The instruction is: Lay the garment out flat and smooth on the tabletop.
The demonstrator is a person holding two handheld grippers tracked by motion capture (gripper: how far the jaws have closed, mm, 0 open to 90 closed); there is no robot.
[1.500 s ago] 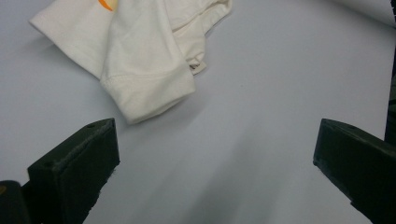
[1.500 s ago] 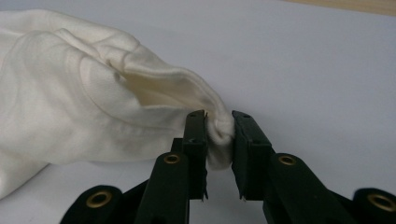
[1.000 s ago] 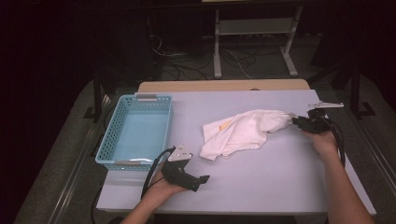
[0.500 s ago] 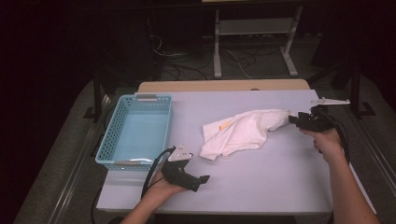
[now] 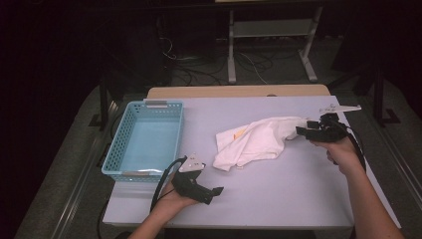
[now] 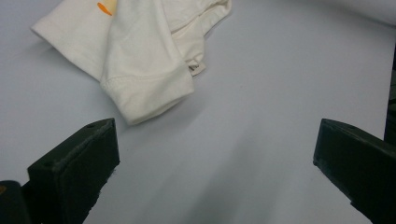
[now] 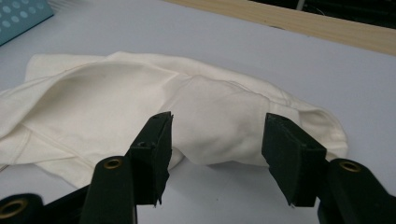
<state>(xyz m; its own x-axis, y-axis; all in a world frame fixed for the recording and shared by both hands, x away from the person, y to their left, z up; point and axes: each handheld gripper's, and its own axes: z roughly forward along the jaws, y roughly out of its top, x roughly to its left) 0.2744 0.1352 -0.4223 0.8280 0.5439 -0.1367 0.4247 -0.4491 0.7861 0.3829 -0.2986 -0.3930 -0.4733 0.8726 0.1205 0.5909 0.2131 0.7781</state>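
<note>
- Shirt [image 5: 256, 142] lies crumpled mid-table, right of the basket [image 5: 149, 139]. Long axis runs from near-left up to far-right, tapering to a sleeve end that points at the right gripper [image 5: 304, 132].
- In the left gripper view, a folded hem corner of the shirt [image 6: 140, 70] points toward the camera, lying flat and well clear of the jaws.
- Versus a second ago: right gripper's jaws have just been opening; they now stand about half open. The sleeve [image 7: 224, 126] sits just beyond the gap and the pads don't press on it. The right hand [image 5: 341, 149] has backed off the shirt a little.
- Left gripper [image 5: 211, 191] unchanged: resting at the near table edge, jaws wide, nothing between them, aimed right toward the shirt.
- Right forearm comes in from the near right, gripper roughly level, aimed left.
</note>
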